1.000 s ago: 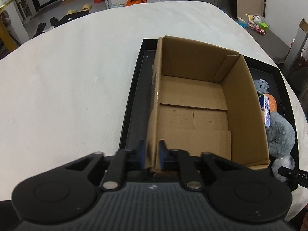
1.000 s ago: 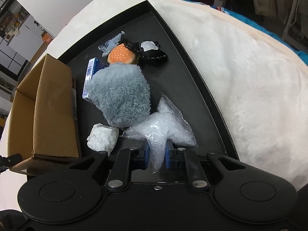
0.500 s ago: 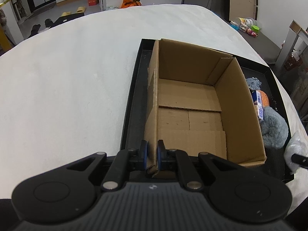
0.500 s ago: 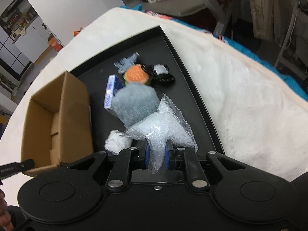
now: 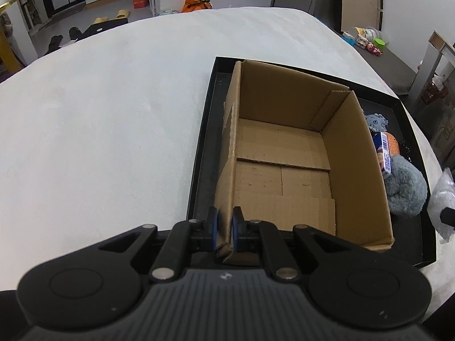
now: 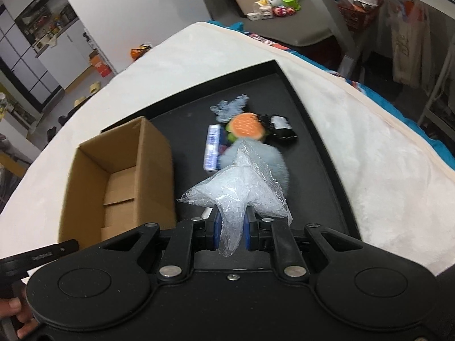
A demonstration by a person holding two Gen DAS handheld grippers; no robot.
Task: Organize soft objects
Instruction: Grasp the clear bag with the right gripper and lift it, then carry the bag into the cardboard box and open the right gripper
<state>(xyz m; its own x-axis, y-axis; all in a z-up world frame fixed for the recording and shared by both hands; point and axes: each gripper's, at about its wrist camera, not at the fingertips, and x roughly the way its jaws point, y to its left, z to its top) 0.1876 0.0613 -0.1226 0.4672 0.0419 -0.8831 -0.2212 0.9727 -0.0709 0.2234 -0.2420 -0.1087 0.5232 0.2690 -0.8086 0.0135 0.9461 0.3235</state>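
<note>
My left gripper point(image 5: 225, 228) is clenched on the near corner of the box point(image 5: 287, 170), which sits along the tray's point(image 6: 321, 142) left edge. My right gripper point(image 6: 231, 228) grasps the bag point(image 6: 239, 190), lifted above the tray's near edge, the plush point(image 5: 405, 190) behind it.

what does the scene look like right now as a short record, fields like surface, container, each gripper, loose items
surface: white padded top with a black tray on it
container: open cardboard box on the tray, nothing inside
left gripper: fingers shut on the box's near wall
right gripper: fingers shut on a clear bag of white pellets, held above the tray
loose items: grey plush, burger toy, blue and white packet, black and white toy, all on the tray beside the box
</note>
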